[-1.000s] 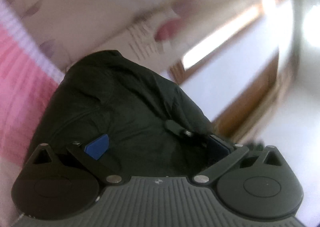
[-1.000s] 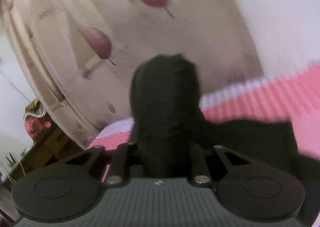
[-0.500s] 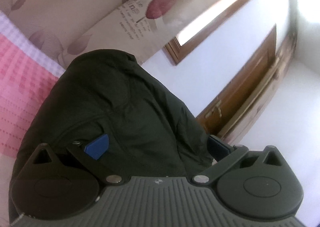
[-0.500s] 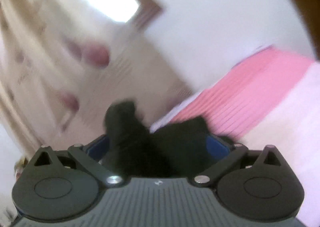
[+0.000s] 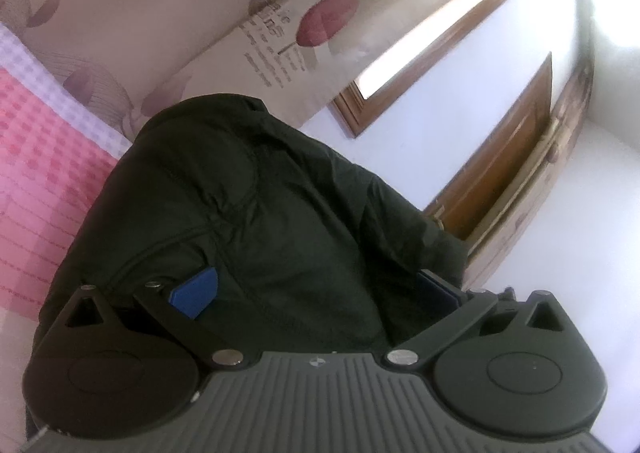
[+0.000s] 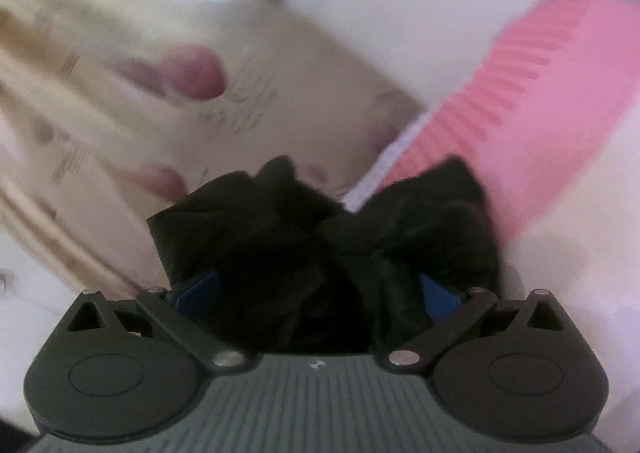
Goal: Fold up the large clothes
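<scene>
— So, where is the jacket [image 5: 260, 213]?

— Right between the left tongs [image 5: 314, 293]. It is a dark green, padded jacket with stitched seams, and it bulges up and forward from the gap, filling most of the view ahead.

— Are those tongs gripping it?

— They stand wide. One blue pad [image 5: 194, 295] shows bare at the left side; the other is mostly buried under cloth. Whether they pinch the fabric, I cannot tell.

— And the right tongs [image 6: 316, 293]?

— Also spread wide. Black-looking folds of the same jacket [image 6: 280, 245] are heaped between the fingers, with blue showing on both sides. The cloth looks loose there, not squeezed, though that view is blurred.

— What lies around them?

— To the left of the left tongs, a bed with a pink checked cover [image 5: 36, 173] edged in pale lilac. Beyond the jacket hangs a cream curtain [image 5: 180, 13] printed with red tulips and lettering. To the right of that are a wooden window frame [image 5: 356, 113] and a brown door [image 5: 500, 181] in a white wall.

— From the right tongs?

— The pink cover [image 6: 540, 93] lies ahead to the right and the curtain ahead to the left, both smeared.
</scene>
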The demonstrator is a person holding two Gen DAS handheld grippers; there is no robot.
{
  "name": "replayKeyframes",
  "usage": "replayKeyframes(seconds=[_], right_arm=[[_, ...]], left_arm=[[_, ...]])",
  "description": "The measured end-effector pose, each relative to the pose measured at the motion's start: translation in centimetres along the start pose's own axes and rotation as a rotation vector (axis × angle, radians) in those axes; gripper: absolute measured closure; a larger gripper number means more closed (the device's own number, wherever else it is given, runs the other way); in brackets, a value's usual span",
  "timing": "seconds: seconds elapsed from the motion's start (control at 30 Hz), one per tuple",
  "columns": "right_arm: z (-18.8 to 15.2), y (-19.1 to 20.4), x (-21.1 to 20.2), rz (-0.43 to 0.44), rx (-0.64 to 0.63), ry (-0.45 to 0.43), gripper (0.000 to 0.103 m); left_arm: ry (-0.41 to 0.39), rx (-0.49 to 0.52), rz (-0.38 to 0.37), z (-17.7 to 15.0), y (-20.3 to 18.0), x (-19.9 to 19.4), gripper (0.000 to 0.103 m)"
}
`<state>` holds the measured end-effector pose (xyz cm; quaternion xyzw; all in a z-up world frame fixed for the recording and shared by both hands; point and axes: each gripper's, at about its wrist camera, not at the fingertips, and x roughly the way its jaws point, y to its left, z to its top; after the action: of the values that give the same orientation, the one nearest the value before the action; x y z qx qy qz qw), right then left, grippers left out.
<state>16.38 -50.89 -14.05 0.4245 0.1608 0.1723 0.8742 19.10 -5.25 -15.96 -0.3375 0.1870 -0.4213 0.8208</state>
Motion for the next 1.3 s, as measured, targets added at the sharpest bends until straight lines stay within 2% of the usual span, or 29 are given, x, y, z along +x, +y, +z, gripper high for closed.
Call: replayKeyframes(seconds=[0.1,0.17,0.23,0.33,0.4,0.47,0.57,0.63,0.73,0.77,0.8,0.83,0.9,1.0,1.07,1.13,1.23,1.3], right_arm=[[0.7,0.0,0.6,0.013,0.015,0.024,0.0],[0.4,-1.2,-0.1,0.119,0.091,0.015,0.0],[-0.1,-2.4,-1.1,0.161,0.17,-0.004,0.0],[-0.8,-3.6,-1.7,0.077,0.195,0.004,0.0],[-1.5,-2.7,-2.1,0.014,0.13,0.021,0.0],[-1.8,-0.6,-1.8,-0.05,0.009,0.044,0.0],[-2.2,1.5,-0.5,-0.033,-0.042,0.078,0.0],[-2.3,2.8,0.6,-0.052,-0.072,0.092,0.0],[-2.5,4.7,2.7,-0.161,-0.187,0.088,0.001],[-2.7,4.8,3.5,-0.169,-0.209,0.082,0.018],[-2.6,4.5,4.4,-0.159,-0.219,0.097,0.046],[-2.6,4.3,5.3,-0.148,-0.218,0.116,0.049],[-1.9,5.4,7.3,-0.108,-0.241,0.136,0.064],[-0.7,8.0,10.5,-0.025,-0.294,0.167,0.074],[-0.1,10.1,12.3,0.045,-0.321,0.171,0.077],[0.5,12.1,14.6,0.102,-0.378,0.159,0.079],[1.5,12.2,17.1,0.112,-0.412,0.152,0.082],[2.3,9.9,18.3,0.072,-0.384,0.162,0.082]], left_arm=[[-0.022,-0.03,0.002,0.2,0.6,-0.4,0.0],[-0.029,-0.049,-0.006,0.4,0.9,-0.6,0.0],[-0.025,-0.048,-0.014,0.5,1.0,-0.6,0.0],[-0.02,-0.021,-0.011,0.3,0.7,-0.5,0.0],[-0.02,-0.005,-0.009,0.1,0.6,-0.5,0.0],[-0.02,0.007,-0.005,-0.1,0.4,-0.5,0.0],[-0.019,0.017,-0.002,-0.2,0.4,-0.4,0.0],[-0.018,0.019,-0.001,-0.2,0.5,-0.3,0.0],[-0.017,0.024,-0.002,-0.2,0.5,-0.3,0.0],[-0.018,0.03,-0.002,-0.3,0.5,-0.4,0.0],[-0.024,0.038,0.006,-0.3,0.4,-0.5,0.0],[-0.031,0.036,0.013,-0.3,0.5,-0.6,0.0],[-0.059,-0.007,0.016,0.3,1.0,-1.3,0.0],[-0.097,-0.075,0.053,1.8,2.2,-2.4,0.0],[-0.124,-0.134,0.081,2.8,2.9,-3.2,0.0],[-0.143,-0.173,0.079,3.5,3.4,-3.7,0.0],[-0.129,-0.125,0.079,3.9,2.5,-3.2,0.0],[-0.095,-0.079,0.048,3.8,1.4,-2.2,0.0]])
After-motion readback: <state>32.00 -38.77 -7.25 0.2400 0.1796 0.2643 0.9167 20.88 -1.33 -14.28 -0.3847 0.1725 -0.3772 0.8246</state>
